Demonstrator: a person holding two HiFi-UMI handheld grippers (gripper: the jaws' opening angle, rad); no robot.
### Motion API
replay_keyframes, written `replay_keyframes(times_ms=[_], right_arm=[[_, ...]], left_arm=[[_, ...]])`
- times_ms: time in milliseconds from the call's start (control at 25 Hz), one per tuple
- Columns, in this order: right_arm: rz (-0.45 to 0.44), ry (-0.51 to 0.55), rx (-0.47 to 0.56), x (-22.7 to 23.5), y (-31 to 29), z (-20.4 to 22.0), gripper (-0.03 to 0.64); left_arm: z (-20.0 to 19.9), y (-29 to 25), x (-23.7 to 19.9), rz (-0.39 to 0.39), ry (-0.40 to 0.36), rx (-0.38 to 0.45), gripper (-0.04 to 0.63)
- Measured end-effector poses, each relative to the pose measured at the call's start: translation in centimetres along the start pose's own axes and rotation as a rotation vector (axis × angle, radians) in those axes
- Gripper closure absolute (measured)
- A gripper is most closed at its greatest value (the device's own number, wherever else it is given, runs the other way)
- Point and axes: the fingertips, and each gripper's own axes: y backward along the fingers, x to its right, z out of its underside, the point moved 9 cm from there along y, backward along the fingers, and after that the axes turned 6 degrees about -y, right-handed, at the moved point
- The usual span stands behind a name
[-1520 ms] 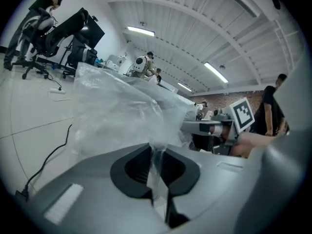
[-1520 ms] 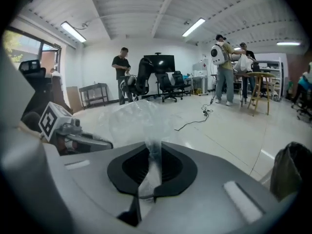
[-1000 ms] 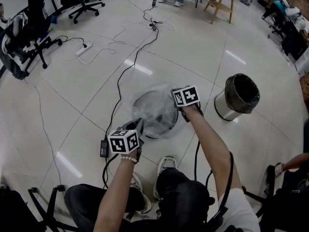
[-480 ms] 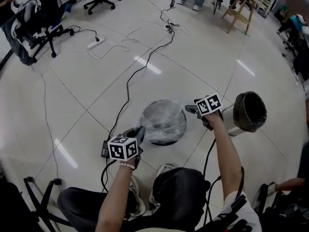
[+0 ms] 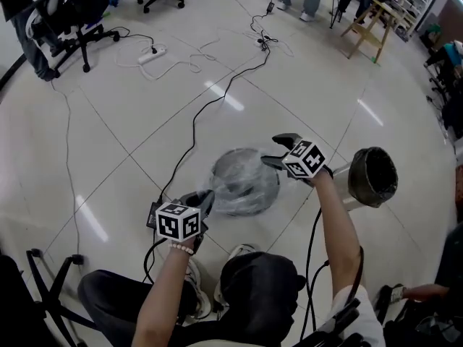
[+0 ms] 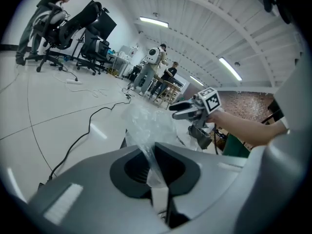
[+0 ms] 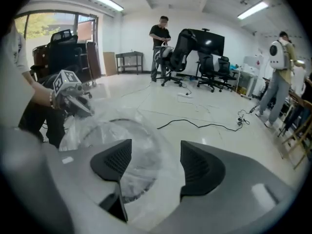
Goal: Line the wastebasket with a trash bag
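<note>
A round wastebasket (image 5: 244,166) stands on the tiled floor, and a clear trash bag (image 5: 249,194) is draped over its mouth. My left gripper (image 5: 205,197) is at the basket's near left rim, shut on a bunched edge of the clear trash bag (image 6: 146,126). My right gripper (image 5: 273,150) hovers over the far right rim; its jaws have just been opening and stand wide with nothing pinched. In the right gripper view the lined wastebasket (image 7: 105,130) shows beyond the jaws of the right gripper (image 7: 155,152), and the left gripper (image 7: 73,99) is past it.
A second bin (image 5: 372,176) with a dark liner stands to the right. A black cable (image 5: 195,121) runs across the floor to an adapter (image 5: 152,215) by my left hand. Office chairs (image 5: 72,6), a wooden stool (image 5: 369,20) and standing people are farther off.
The right gripper let go of the bag's rim, opened wide, rolled and lifted off the basket's right side. The left gripper kept its hold on the bag's edge.
</note>
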Motion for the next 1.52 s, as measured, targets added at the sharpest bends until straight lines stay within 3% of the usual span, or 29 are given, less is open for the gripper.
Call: replay_keyframes(times_ms=[120,160,240,280,360,520,640,680,720,840,920,1120,1280,1320,1360,1440,1520], right_arm=[[-0.048,0.077,-0.073,-1.1,-3.5,-1.2,0.276],[-0.044,0.123,-0.095,-1.4,-4.4,-1.5,0.323],[-0.027,0.21,-0.118,-2.1,-5.9,-2.0,0.605],[-0.028,0.227,-0.104,-2.2,-6.6,-2.5,0.615],[-0.011,0.226,-0.021,-2.0,-7.4,-3.9,0.615],[0.13,0.216,0.162,-0.4,-9.2,-7.2,0.615],[0.099,0.216,0.059,-0.7,-12.8,-6.3,0.612],[0.082,0.171,0.0,-0.3,-13.9,-5.6,0.573],[0.061,0.083,-0.054,0.5,-14.6,-4.9,0.491],[0.013,-0.205,-0.158,3.6,-13.6,-3.6,0.462],[0.046,-0.252,-0.145,5.0,-11.5,-3.3,0.425],[0.078,-0.326,0.063,6.5,-4.2,-3.5,0.383],[0.098,-0.315,0.062,6.8,0.0,-2.3,0.343],[0.093,-0.306,0.063,6.7,0.4,-2.4,0.344],[0.085,-0.283,0.066,6.3,0.4,-2.8,0.401],[0.074,-0.195,0.058,4.7,-1.3,-4.2,0.615],[0.074,-0.117,0.022,2.7,-4.7,-5.5,0.615]], left_arm=[[-0.1,-0.1,0.6,0.038,0.007,0.008,0.579],[-0.2,-0.3,0.7,0.052,0.01,0.012,0.58],[-0.2,-0.7,1.0,0.077,0.016,0.012,0.579],[-0.1,-0.9,1.0,0.086,0.017,0.007,0.58],[0.1,-1.1,0.9,0.093,0.015,-0.009,0.581],[1.0,-1.5,0.4,0.078,0.027,-0.036,0.583],[1.6,-1.9,0.3,0.076,0.034,-0.05,0.583],[1.7,-2.0,0.4,0.075,0.036,-0.057,0.583],[1.9,-2.2,0.3,0.072,0.037,-0.064,0.583],[2.7,-2.1,0.0,0.055,0.05,-0.082,0.583],[3.2,-1.9,-0.1,0.049,0.065,-0.083,0.583],[3.3,-1.8,-0.2,0.027,0.068,-0.071,0.583],[3.1,-1.6,-0.3,0.021,0.073,-0.066,0.583],[2.9,-1.7,-0.1,0.031,0.069,-0.066,0.583],[2.7,-1.7,0.2,0.043,0.065,-0.063,0.579],[2.2,-1.6,0.9,0.06,0.055,-0.054,0.562],[2.0,-1.3,1.3,0.053,0.037,-0.058,0.567]])
